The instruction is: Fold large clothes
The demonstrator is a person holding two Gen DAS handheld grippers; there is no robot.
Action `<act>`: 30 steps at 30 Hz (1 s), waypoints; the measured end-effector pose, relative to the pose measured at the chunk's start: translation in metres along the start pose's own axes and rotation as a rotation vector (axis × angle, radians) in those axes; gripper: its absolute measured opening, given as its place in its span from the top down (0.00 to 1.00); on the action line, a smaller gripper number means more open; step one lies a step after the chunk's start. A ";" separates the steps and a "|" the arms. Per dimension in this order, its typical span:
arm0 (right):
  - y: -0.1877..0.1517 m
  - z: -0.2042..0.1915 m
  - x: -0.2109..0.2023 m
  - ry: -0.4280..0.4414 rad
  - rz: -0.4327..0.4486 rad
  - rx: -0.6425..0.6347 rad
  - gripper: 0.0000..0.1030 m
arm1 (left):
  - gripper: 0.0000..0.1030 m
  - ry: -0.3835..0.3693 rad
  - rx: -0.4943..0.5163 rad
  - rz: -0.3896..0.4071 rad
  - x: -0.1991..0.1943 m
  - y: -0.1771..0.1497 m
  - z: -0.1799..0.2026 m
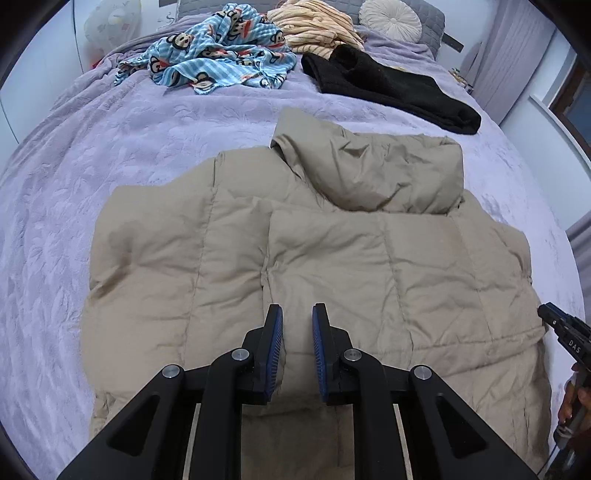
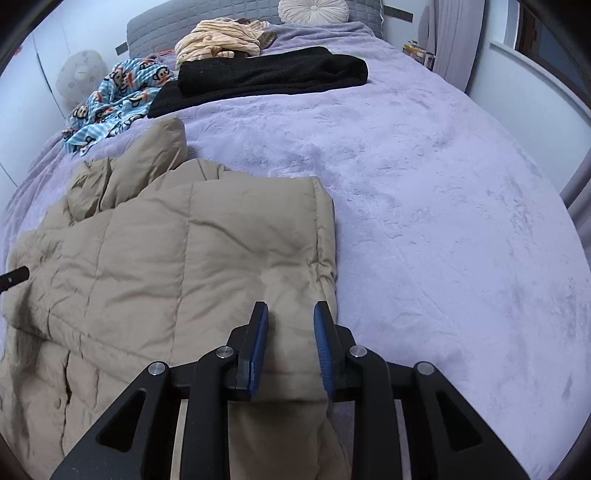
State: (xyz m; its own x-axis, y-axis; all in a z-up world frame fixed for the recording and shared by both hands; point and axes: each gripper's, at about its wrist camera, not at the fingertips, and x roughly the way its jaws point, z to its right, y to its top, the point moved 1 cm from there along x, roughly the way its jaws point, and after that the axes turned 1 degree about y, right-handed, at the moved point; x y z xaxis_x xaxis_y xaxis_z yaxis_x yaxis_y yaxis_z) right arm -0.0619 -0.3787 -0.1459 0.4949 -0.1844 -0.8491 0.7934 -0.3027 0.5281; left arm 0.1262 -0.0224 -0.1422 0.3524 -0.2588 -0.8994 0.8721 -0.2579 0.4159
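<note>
**Puffer jacket partly folded on the bed, both claws over it**

Beige puffer jacket (image 1: 303, 258) spread on the purple blanket (image 1: 110, 147) of the bed, hood (image 1: 369, 170) lying toward the pillows, 1 side panel already folded over the middle. Left claw (image 1: 297, 314) hovering above the lower middle of the jacket, jaws nearly shut, a narrow gap between the blue pads, nothing held. Right claw (image 2: 291, 314) above the right edge of the jacket (image 2: 166, 258), jaws a little wider apart, also empty.

Probably light but bulky, soft and springy, with a smooth shell likely to slip; quilted seams and the hem edge seem the best places to pinch, not the puffed panels.

Lower hem hidden behind both claws. Sleeves not to be made out, perhaps tucked under. Black garment (image 1: 391, 88), blue monkey-print cloth (image 1: 221, 55) and striped yellow cloth (image 1: 314, 26) lying well apart, near the round cushion (image 1: 391, 18).
</note>
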 end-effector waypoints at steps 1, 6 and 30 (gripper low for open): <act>-0.006 0.000 -0.004 -0.011 0.000 -0.005 0.69 | 0.82 0.018 0.008 -0.017 0.005 -0.004 0.000; -0.026 0.010 0.002 -0.018 -0.063 0.022 0.58 | 0.82 0.045 -0.033 -0.067 0.023 -0.023 -0.006; -0.062 0.016 -0.037 0.100 -0.191 0.190 0.49 | 0.00 0.157 -0.093 -0.093 -0.035 -0.063 -0.002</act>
State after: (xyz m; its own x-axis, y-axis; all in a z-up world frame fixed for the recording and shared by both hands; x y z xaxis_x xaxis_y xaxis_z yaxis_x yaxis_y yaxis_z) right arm -0.1351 -0.3685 -0.1471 0.3831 -0.0166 -0.9236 0.7994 -0.4950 0.3405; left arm 0.0599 0.0048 -0.1371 0.3107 -0.0879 -0.9464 0.9285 -0.1849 0.3220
